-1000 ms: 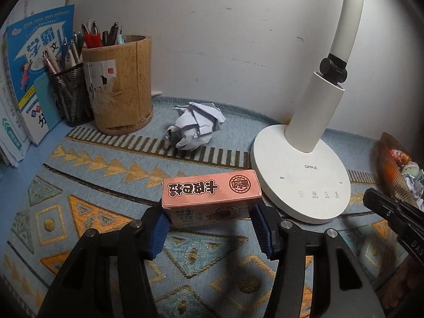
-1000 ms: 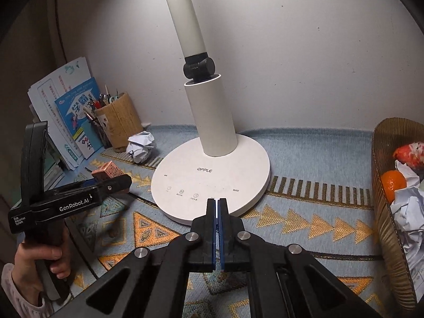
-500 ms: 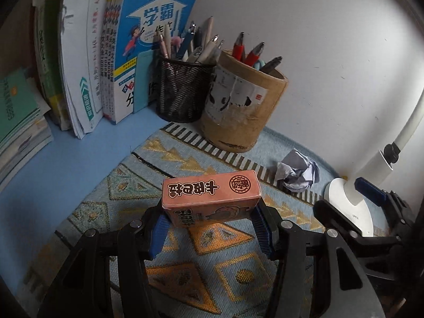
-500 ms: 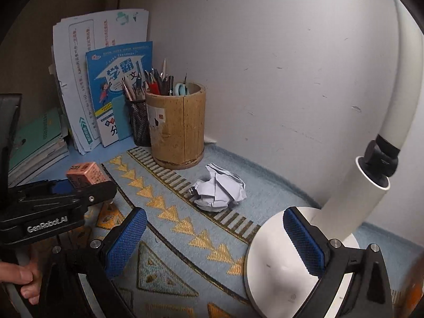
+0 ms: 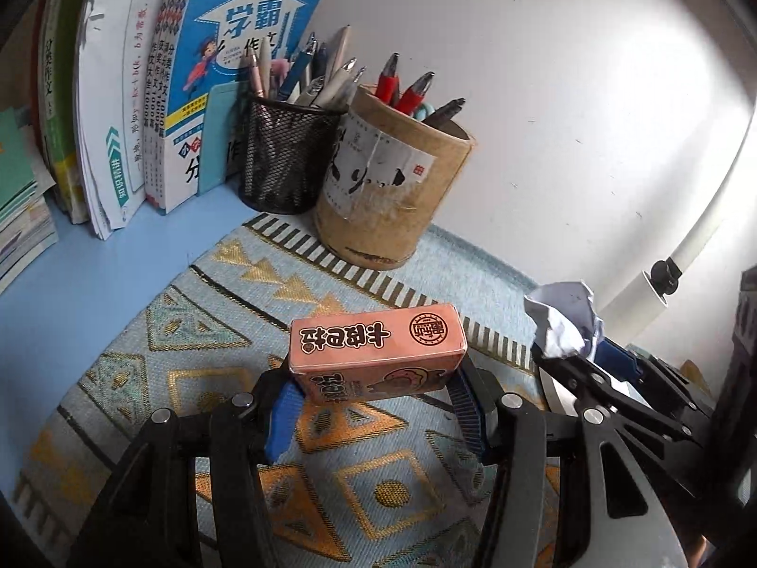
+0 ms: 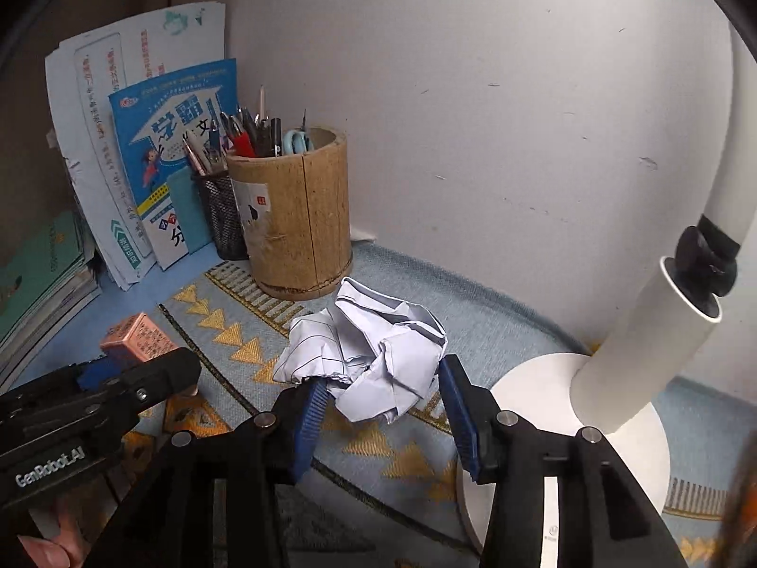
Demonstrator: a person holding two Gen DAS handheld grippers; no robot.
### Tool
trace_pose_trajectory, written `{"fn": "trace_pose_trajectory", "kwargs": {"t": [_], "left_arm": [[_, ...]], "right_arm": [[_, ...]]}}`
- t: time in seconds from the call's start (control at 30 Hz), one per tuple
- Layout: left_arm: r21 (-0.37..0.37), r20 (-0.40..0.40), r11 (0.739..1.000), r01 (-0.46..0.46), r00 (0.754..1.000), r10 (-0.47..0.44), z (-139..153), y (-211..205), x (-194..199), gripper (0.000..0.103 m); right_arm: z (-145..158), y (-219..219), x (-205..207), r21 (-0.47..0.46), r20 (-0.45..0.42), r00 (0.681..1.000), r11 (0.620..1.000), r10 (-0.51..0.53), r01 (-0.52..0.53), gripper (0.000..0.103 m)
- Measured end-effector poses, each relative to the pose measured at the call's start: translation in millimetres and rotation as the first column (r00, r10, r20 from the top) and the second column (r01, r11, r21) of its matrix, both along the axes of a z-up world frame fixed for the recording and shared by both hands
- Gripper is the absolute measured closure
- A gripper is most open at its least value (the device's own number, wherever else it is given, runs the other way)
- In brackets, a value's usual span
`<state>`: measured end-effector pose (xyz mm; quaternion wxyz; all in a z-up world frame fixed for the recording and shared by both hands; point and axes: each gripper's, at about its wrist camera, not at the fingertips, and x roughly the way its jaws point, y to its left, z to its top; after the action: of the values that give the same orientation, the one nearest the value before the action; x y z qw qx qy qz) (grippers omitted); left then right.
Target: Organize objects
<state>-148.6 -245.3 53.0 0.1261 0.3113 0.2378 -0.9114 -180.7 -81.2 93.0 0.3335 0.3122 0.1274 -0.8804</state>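
My left gripper [image 5: 374, 397] is shut on a pink snack box [image 5: 376, 345], held level just above the patterned mat [image 5: 213, 331]; the box's end [image 6: 135, 338] also shows at the left of the right wrist view. A crumpled white paper ball [image 6: 374, 359] lies on the mat between the blue pads of my right gripper [image 6: 381, 397]. Its jaws are closing, and both pads touch the ball's sides. In the left wrist view the ball [image 5: 560, 326] sits at the right, between the right gripper's fingers.
A bamboo pen holder [image 6: 298, 222] and a black mesh pen cup [image 6: 220, 217] stand at the back by the wall. Workbooks [image 6: 175, 142] lean further left. The white lamp's base [image 6: 544, 426] fills the right. A hand [image 6: 42, 549] grips the left tool.
Both grippers swung left, away from the lamp toward the books. The left kept the pink box. The right went from shut to wide open, then narrowed around the paper ball.
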Motion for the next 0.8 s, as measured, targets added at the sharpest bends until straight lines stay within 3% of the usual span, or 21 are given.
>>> {"fn": "trace_pose_trajectory", "kwargs": {"t": [0.13, 0.27, 0.53, 0.8], "left_arm": [[-0.007, -0.028, 0.999, 0.032, 0.999, -0.033, 4, 12, -1, 0.050], [-0.063, -0.035, 0.994, 0.084, 0.996, -0.087, 9, 31, -3, 0.050], [-0.125, -0.049, 0.975, 0.184, 0.980, -0.192, 18, 71, -5, 0.050], [-0.183, -0.033, 0.923, 0.338, 0.936, -0.350, 31, 139, -20, 0.050]], "right_arm": [[17, 44, 18, -0.057, 0.010, 0.999, 0.998, -0.032, 0.032, 0.056], [31, 91, 24, -0.143, 0.046, 0.994, 0.985, -0.095, 0.100, 0.056], [45, 199, 26, -0.300, 0.083, 0.970, 0.923, -0.228, 0.242, 0.056], [75, 290, 18, -0.364, 0.050, 0.950, 0.880, -0.308, 0.304, 0.056]]}}
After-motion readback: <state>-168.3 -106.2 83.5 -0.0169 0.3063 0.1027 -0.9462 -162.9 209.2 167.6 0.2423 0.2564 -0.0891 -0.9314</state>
